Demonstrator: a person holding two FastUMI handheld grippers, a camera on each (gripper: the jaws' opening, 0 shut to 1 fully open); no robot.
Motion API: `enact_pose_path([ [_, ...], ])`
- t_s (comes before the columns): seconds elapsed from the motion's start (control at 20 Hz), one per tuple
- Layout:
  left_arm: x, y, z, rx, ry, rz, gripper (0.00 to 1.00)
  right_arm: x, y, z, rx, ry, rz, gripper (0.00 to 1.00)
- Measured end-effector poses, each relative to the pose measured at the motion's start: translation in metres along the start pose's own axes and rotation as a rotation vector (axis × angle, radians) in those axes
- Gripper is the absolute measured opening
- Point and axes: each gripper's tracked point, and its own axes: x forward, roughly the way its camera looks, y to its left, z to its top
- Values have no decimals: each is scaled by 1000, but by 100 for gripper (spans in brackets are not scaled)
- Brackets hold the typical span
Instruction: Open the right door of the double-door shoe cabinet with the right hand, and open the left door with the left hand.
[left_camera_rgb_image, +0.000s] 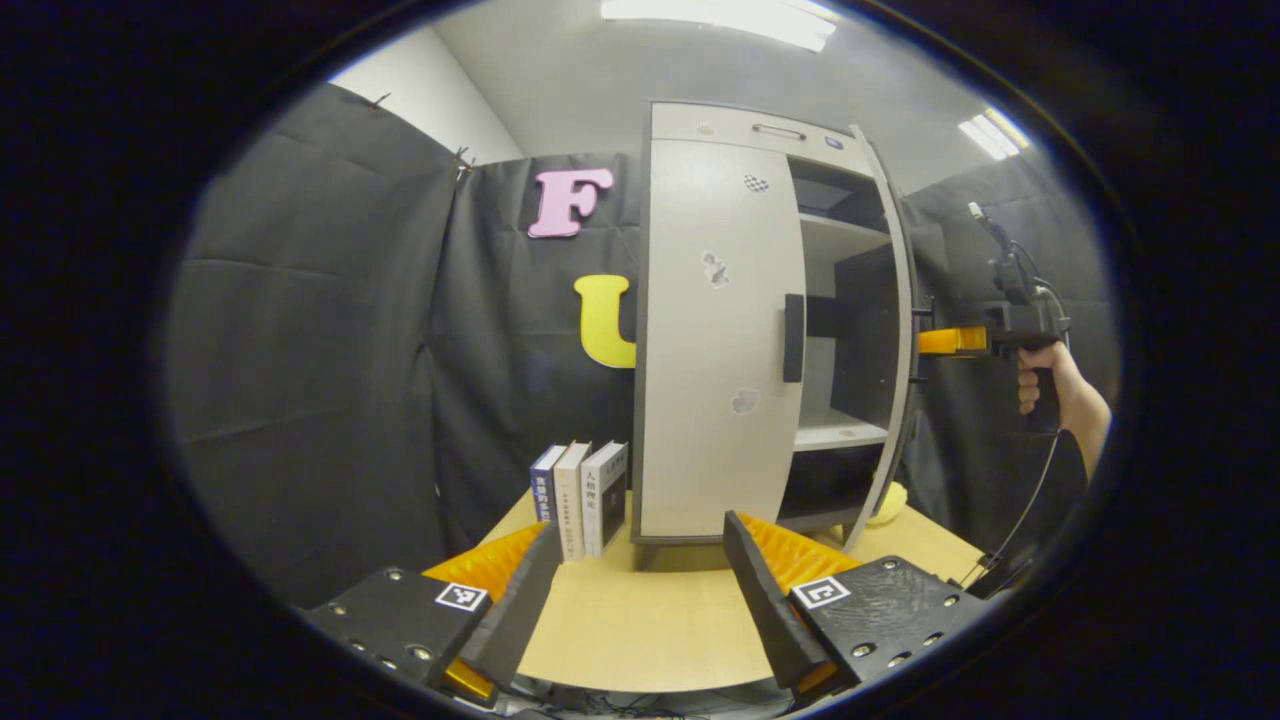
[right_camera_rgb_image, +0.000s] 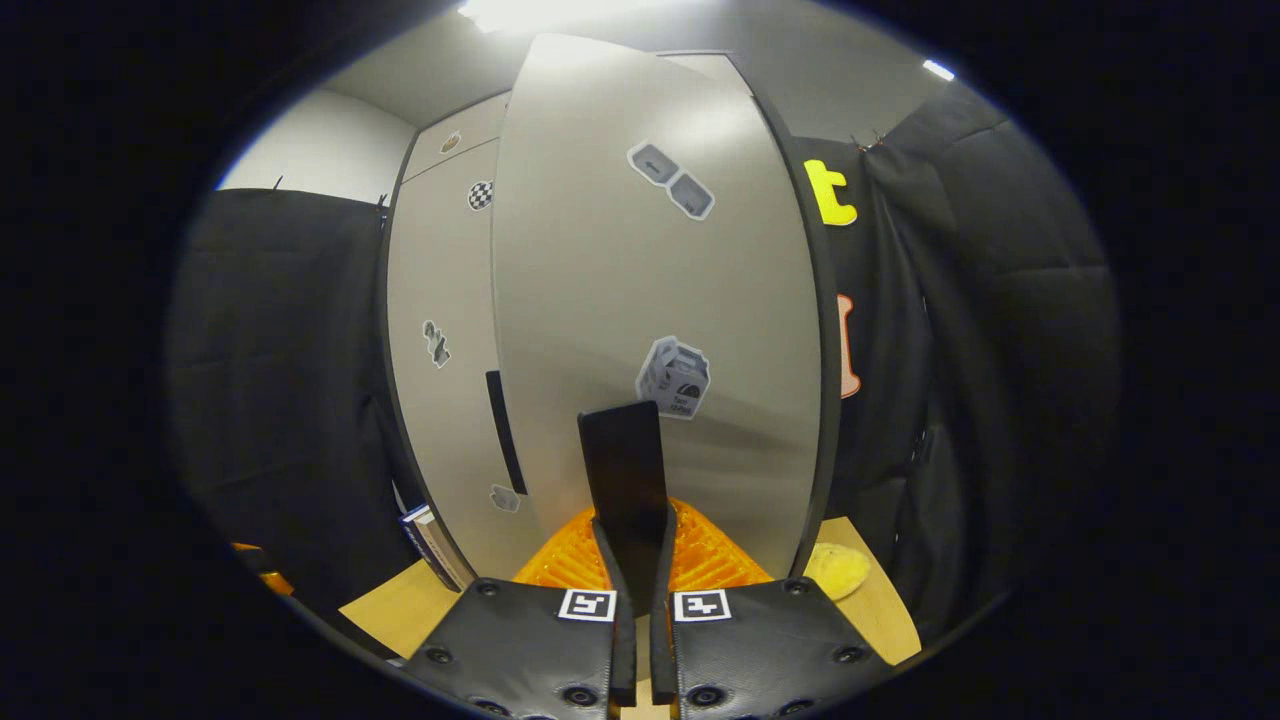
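Note:
The pale shoe cabinet (left_camera_rgb_image: 715, 125) stands on a wooden table. Its left door (left_camera_rgb_image: 715, 340) is closed, with a black vertical handle (left_camera_rgb_image: 793, 337) at its inner edge. The right door (left_camera_rgb_image: 897, 330) is swung out, baring shelves (left_camera_rgb_image: 838, 432). My left gripper (left_camera_rgb_image: 640, 565) is open, low over the table in front of the left door and well short of it. In the right gripper view the right door (right_camera_rgb_image: 650, 280) looms close, and my right gripper (right_camera_rgb_image: 635, 540) is shut on its black handle (right_camera_rgb_image: 622, 450). The left gripper view has that right gripper (left_camera_rgb_image: 955, 341) beyond the open door, held by a hand (left_camera_rgb_image: 1050, 385).
Three books (left_camera_rgb_image: 580, 495) stand upright on the table (left_camera_rgb_image: 640, 630) just left of the cabinet. A yellow object (right_camera_rgb_image: 838, 568) lies on the table by the cabinet's right foot. Black cloth walls close in around the table.

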Motion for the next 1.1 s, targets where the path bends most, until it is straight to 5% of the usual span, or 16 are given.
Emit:
enact_pose_path([
  [0.2,8,-17,-4,-85,18,-52,94,-8,-7,0,7,-9,-18,7],
  [0.75,17,-29,-22,-115,64,-84,94,-21,-26,-2,34,3,-56,7],
  [1.1,19,-34,-32,-162,98,-81,94,-43,-65,-1,55,4,-164,5],
])
